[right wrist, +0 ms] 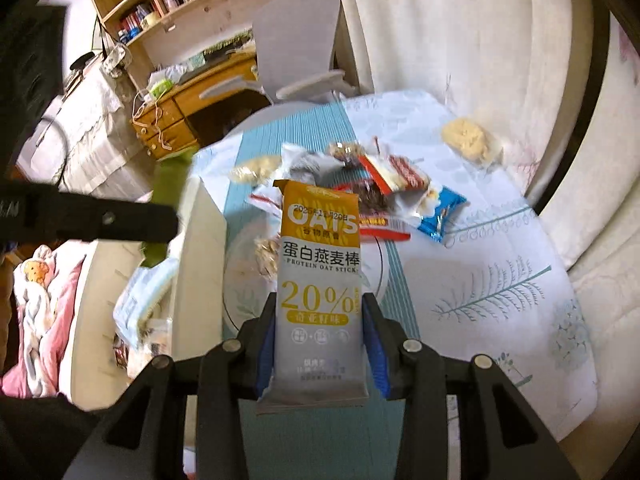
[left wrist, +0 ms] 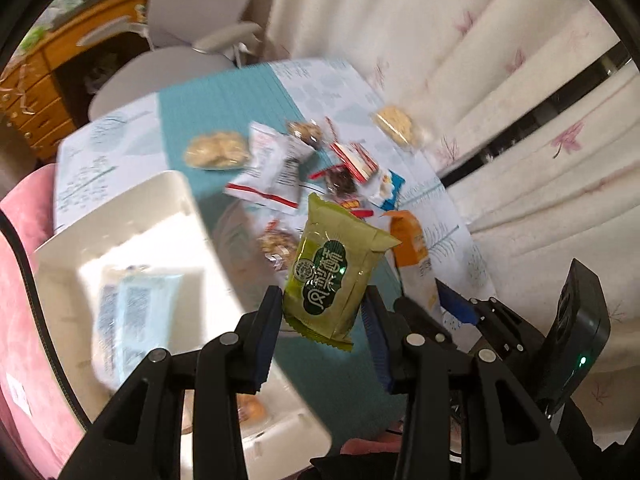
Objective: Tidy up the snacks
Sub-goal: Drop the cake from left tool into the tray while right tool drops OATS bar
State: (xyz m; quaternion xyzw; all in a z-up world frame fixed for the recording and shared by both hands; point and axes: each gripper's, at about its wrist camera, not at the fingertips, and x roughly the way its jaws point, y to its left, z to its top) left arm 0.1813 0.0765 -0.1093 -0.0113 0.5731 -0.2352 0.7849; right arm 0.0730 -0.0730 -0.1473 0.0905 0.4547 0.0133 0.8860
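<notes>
My left gripper (left wrist: 322,312) is shut on a green snack packet (left wrist: 334,276) and holds it in the air beside a white storage box (left wrist: 120,216). The box holds a pale blue packet (left wrist: 132,300). My right gripper (right wrist: 320,320) is shut on an orange and white protein oat stick (right wrist: 320,280), held upright above the table. That oat stick (left wrist: 414,256) and the right gripper (left wrist: 452,300) also show at the right of the left wrist view. The green packet (right wrist: 164,208) and the left gripper's arm (right wrist: 100,216) show blurred in the right wrist view.
A pile of mixed snack packets (right wrist: 372,188) lies mid-table on a leaf-print cloth (right wrist: 480,280) with a teal runner (left wrist: 224,112). A cracker pack (right wrist: 468,140) lies far right. A grey chair (right wrist: 296,40), wooden desk (right wrist: 192,100) and curtain (left wrist: 480,60) stand beyond.
</notes>
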